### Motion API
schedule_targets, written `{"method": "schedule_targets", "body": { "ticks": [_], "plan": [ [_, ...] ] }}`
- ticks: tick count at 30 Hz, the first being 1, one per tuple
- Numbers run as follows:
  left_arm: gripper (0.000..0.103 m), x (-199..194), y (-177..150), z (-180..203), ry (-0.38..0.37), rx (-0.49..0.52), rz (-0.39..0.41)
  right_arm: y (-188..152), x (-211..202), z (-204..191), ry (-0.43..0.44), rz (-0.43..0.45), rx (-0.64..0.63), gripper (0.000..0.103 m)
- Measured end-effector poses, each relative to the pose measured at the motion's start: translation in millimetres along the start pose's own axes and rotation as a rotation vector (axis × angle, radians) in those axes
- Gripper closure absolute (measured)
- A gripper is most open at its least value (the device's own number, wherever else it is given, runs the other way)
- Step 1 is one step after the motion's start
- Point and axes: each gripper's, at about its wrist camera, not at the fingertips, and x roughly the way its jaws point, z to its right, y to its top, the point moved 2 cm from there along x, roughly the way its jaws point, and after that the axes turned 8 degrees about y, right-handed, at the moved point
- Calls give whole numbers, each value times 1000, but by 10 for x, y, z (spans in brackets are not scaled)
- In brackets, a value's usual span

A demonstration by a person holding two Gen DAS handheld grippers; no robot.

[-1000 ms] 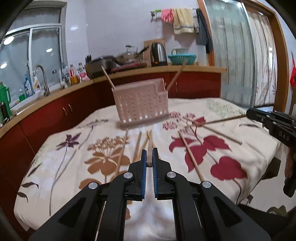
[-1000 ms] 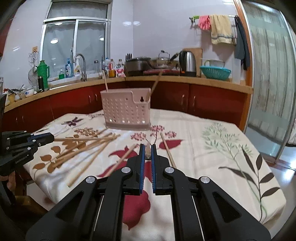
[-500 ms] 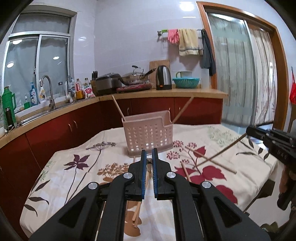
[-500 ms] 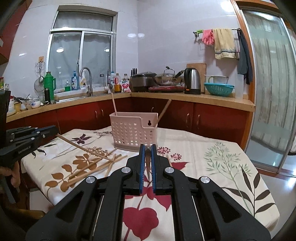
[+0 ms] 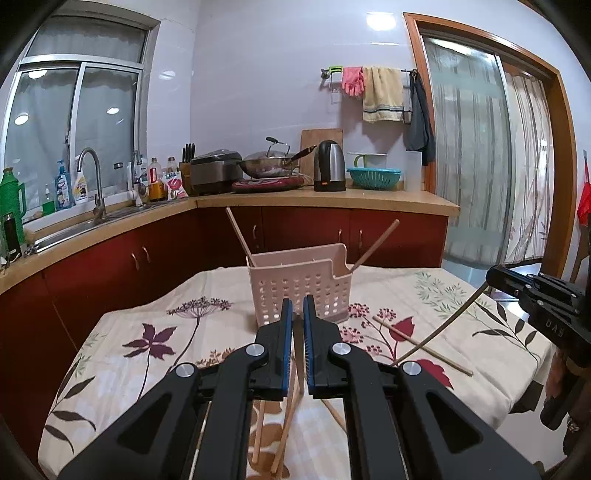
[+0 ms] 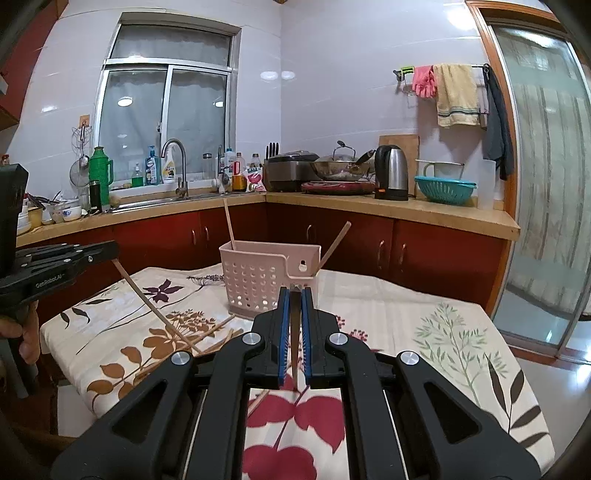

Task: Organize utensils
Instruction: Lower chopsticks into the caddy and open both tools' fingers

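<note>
- Ceiling lamps are lighting the kitchen evenly and fairly brightly.
- Glare spots are shining on the wall tiles (image 5: 380,22) and reflecting in the window (image 6: 125,101).
- Fisheye distortion is bending the door frame (image 5: 561,155), and dark vignetting is cutting the corners.
- Both views are staying mostly sharp.

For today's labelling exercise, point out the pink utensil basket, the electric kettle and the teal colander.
pink utensil basket (image 5: 299,291), left wrist view, on its perforated front wall.
electric kettle (image 6: 391,173), right wrist view, on its steel body.
teal colander (image 6: 444,189), right wrist view, on its outer side.
</note>
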Motion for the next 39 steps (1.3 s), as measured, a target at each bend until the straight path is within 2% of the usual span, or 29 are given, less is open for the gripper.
{"method": "schedule_targets", "body": {
  "ticks": [14, 23, 30, 39],
  "plan": [
    [96, 209, 194, -20, -12, -12, 65, 199, 288, 92, 16, 32, 3, 96],
    [97, 191, 579, -90, -30, -25, 155, 491, 308, 179, 39, 97, 26, 96],
    [97, 240, 879, -89, -36, -1, 235, 855, 351, 237, 61, 188, 18, 96],
    [97, 484, 1358, -135, -20, 14, 345, 1279, 584, 368, 80, 281, 4, 96]
  ]
}}
